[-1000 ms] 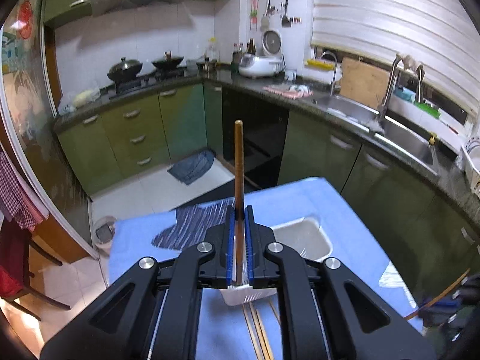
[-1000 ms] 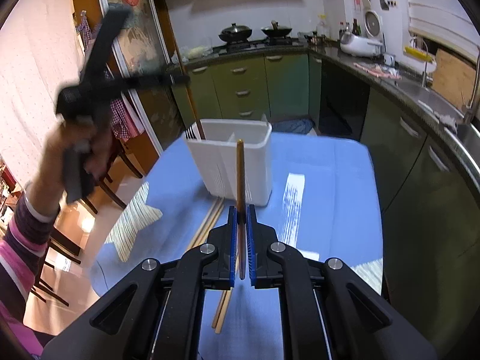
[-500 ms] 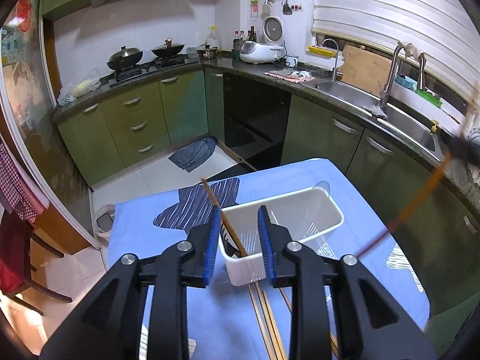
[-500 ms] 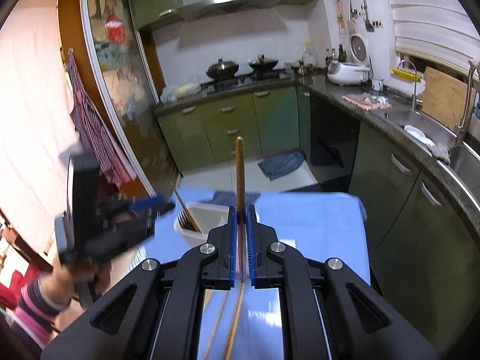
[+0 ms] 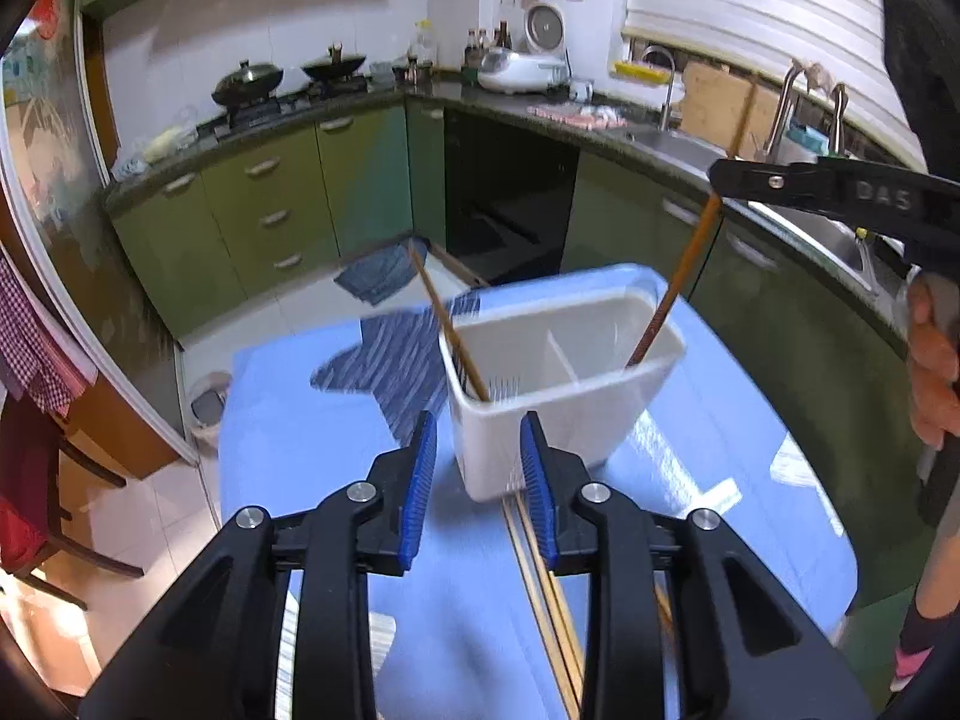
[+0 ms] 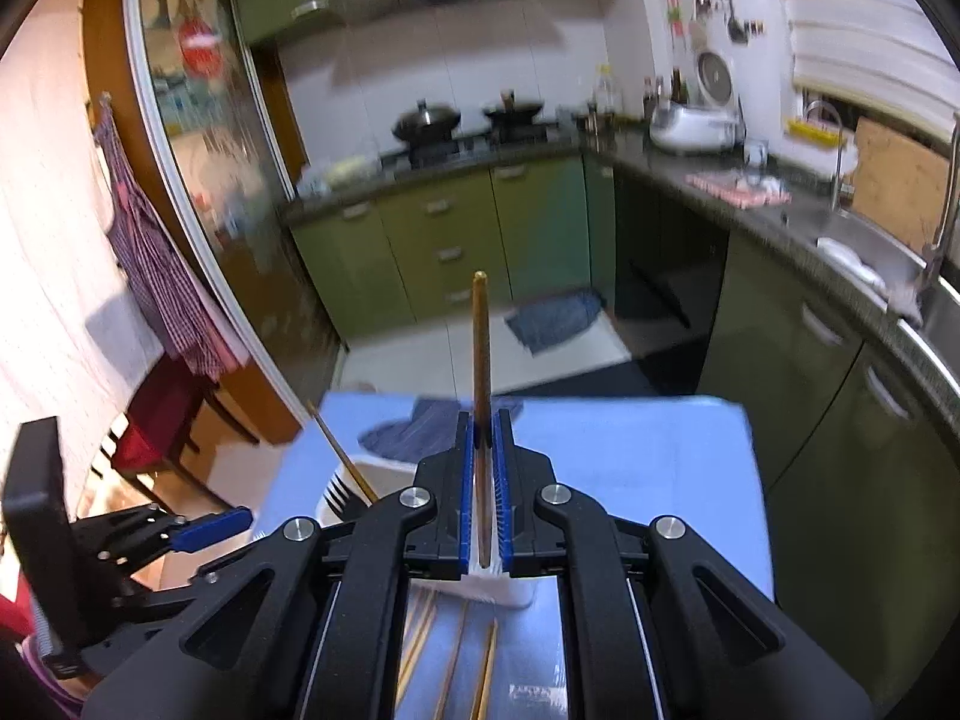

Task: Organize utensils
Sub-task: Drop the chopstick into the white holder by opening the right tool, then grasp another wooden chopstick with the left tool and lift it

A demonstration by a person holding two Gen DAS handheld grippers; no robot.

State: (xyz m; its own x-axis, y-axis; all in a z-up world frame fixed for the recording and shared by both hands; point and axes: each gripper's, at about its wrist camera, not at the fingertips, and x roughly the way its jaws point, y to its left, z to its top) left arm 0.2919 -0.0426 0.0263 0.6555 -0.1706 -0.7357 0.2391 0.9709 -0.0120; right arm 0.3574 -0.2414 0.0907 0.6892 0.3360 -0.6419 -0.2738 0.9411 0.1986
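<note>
A white two-compartment utensil holder (image 5: 564, 384) stands on the blue table (image 5: 336, 456). One wooden chopstick (image 5: 447, 330) leans in its left compartment beside a fork (image 6: 337, 491). My left gripper (image 5: 477, 483) is open and empty, just in front of the holder. My right gripper (image 6: 485, 483) is shut on a second chopstick (image 6: 480, 348), held upright above the holder; in the left wrist view this chopstick (image 5: 681, 267) has its lower end dipped into the right compartment. Several loose chopsticks (image 6: 456, 660) lie on the table in front of the holder.
A blue cloth with dark striped patches (image 5: 408, 360) covers the table. Green kitchen cabinets (image 5: 270, 210) and a counter with a sink (image 5: 840, 240) surround it. A chair with red cloth (image 6: 162, 414) stands to the left.
My left gripper let go of its chopstick into the left compartment, opened and drew back. My right gripper lifted its chopstick up over the holder, its tip now in the right compartment.
</note>
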